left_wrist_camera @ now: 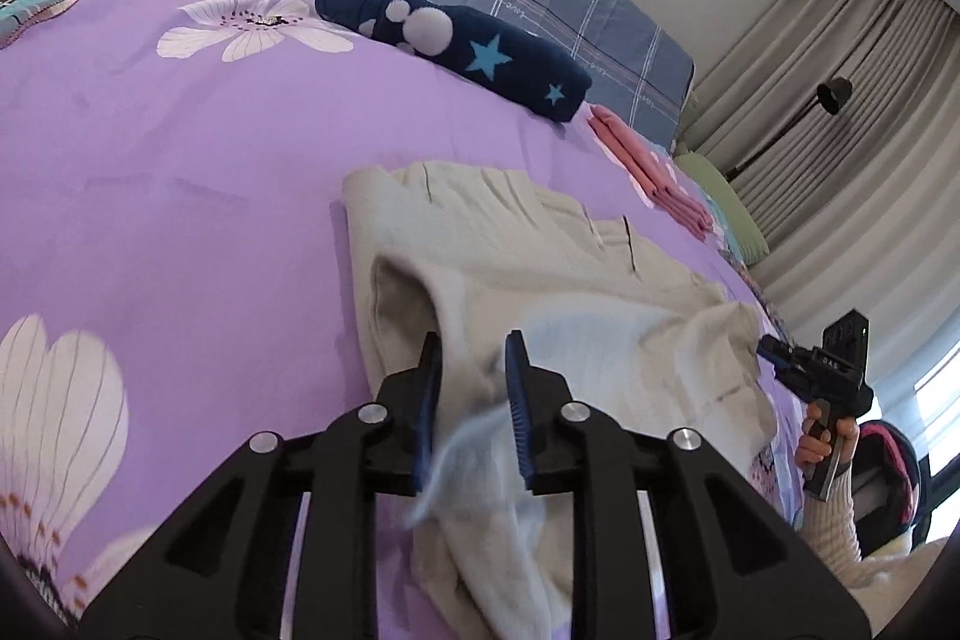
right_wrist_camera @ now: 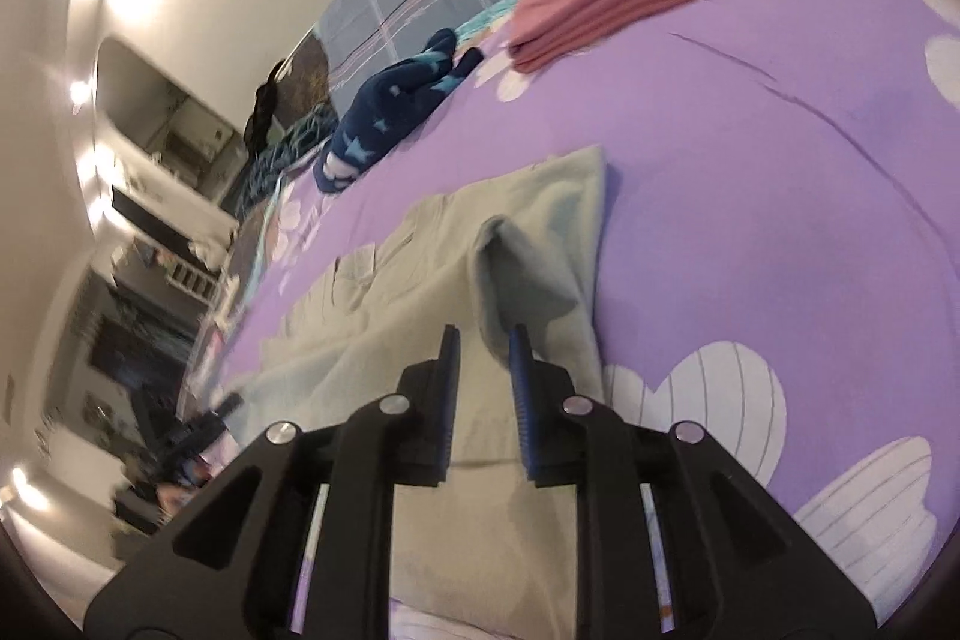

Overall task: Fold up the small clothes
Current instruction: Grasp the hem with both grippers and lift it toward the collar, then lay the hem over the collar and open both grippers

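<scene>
The cream garment (left_wrist_camera: 540,244) lies on the purple bedspread (left_wrist_camera: 180,172), spread ahead of and under both sets of jaws. The left gripper (left_wrist_camera: 471,370) stands slightly open, a loose flap of cloth between its fingers but not pinched. The right gripper (right_wrist_camera: 483,361) is also slightly open, a raised fold just beyond its tips. This looks like the release after 1 fold; next, regrip an edge for the second. The garment's near edge is hidden under the grippers.

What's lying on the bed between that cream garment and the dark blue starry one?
Nothing: in the left wrist view only bare purple bedspread separates the cream garment from the navy star-patterned garment.
</scene>
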The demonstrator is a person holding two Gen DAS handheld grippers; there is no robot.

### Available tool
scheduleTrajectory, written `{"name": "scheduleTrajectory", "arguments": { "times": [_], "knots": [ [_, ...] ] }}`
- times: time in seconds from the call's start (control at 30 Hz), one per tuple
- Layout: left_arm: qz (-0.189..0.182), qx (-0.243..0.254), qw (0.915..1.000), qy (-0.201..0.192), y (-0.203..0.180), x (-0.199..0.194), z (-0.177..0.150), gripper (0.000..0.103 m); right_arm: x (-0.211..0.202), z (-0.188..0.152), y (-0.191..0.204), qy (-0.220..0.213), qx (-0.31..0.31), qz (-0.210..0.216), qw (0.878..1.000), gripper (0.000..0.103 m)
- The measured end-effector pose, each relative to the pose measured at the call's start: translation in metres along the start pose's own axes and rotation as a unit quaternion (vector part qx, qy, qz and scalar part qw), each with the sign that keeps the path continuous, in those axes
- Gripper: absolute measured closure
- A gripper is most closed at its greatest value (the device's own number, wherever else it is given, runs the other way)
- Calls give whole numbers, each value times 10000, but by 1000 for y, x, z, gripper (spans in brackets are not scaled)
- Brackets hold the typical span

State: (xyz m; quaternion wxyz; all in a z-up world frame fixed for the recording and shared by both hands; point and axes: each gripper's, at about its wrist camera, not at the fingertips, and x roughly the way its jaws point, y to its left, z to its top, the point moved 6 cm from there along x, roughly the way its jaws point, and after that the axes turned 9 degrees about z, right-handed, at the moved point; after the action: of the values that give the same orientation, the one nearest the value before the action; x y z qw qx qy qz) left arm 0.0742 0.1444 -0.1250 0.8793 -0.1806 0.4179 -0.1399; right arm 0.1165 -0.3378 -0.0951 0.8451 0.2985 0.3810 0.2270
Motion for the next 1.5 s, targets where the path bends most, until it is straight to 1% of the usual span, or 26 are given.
{"name": "scheduleTrajectory", "arguments": {
  "times": [0.1,0.13,0.17,0.2,0.23,0.33,0.43,0.47,0.5,0.6,0.7,0.73,0.9,0.97,1.0,1.07,1.1,1.17,1.2,1.23,1.27,1.3,1.33,1.4,1.47,1.5],
  "knots": [
    [77,13,9999,90,2,-4,-12,81,2,-3,6,116,-101,61,9999,100],
    [84,36,9999,116,1,-5,-15,82,1,-4,8,123,-95,129,9998,100],
    [105,86,9999,104,-1,-8,-18,87,-1,-3,10,108,-80,239,9996,100],
    [124,137,9998,98,-2,-10,-19,95,-3,-1,15,57,-45,435,9990,102],
    [124,210,9997,102,-5,-14,-20,99,-7,1,18,-4,-8,574,9984,102],
    [-25,377,9993,-7,-19,-28,-16,100,-18,13,25,-250,161,954,9950,102],
    [-199,557,9977,-341,-39,-44,7,101,-24,29,29,-427,295,1152,9920,102],
    [-210,613,9971,-403,-43,-45,12,101,-25,34,28,-467,284,1063,9928,102],
    [-207,684,9964,-448,-48,-46,18,101,-25,38,27,-513,188,797,9953,102],
    [-160,768,9962,-376,-54,-38,23,101,-19,34,24,-318,-213,94,9992,97],
    [-165,716,9970,-263,-50,-29,16,101,-10,16,14,4,-637,-524,9966,68],
    [-171,659,9974,-244,-48,-27,15,101,-6,10,11,128,-754,-679,9948,66],
    [-106,459,9988,-166,-36,-23,11,101,2,1,5,266,-1089,-973,9889,66],
    [-97,446,9988,-163,-35,-23,11,101,8,0,8,315,-1257,-1032,9862,77],
    [-108,440,9988,-166,-35,-24,11,101,12,-2,8,375,-1303,-1055,9851,93],
    [-123,439,9988,-190,-36,-25,11,101,12,-1,12,380,-1342,-1051,9846,97],
    [-151,419,9988,-216,-36,-26,12,101,11,1,13,357,-1313,-997,9857,98],
    [-313,304,9987,-259,-36,-28,16,101,5,8,15,255,-1019,-657,9923,99],
    [-374,249,9986,-274,-36,-29,18,101,1,15,16,166,-715,-289,9969,99],
    [-430,173,9985,-302,-35,-28,25,101,-2,22,17,92,-541,-65,9985,99],
    [-435,139,9984,-342,-35,-27,32,101,-5,36,18,-54,-310,213,9993,99],
    [-399,114,9984,-394,-35,-25,42,101,-5,47,18,-163,-166,326,9992,99],
    [-364,13,9984,-438,-33,-19,56,101,-6,62,17,-323,28,433,9985,103],
    [-370,-373,9978,-403,-23,0,82,101,-3,102,3,-788,529,411,9946,103],
    [-231,-737,9966,-283,-9,26,100,99,5,127,-14,-1054,761,40,9915,103],
    [-109,-925,9955,-158,0,40,105,96,12,138,-26,-1090,791,-415,9900,103]
  ]
}}
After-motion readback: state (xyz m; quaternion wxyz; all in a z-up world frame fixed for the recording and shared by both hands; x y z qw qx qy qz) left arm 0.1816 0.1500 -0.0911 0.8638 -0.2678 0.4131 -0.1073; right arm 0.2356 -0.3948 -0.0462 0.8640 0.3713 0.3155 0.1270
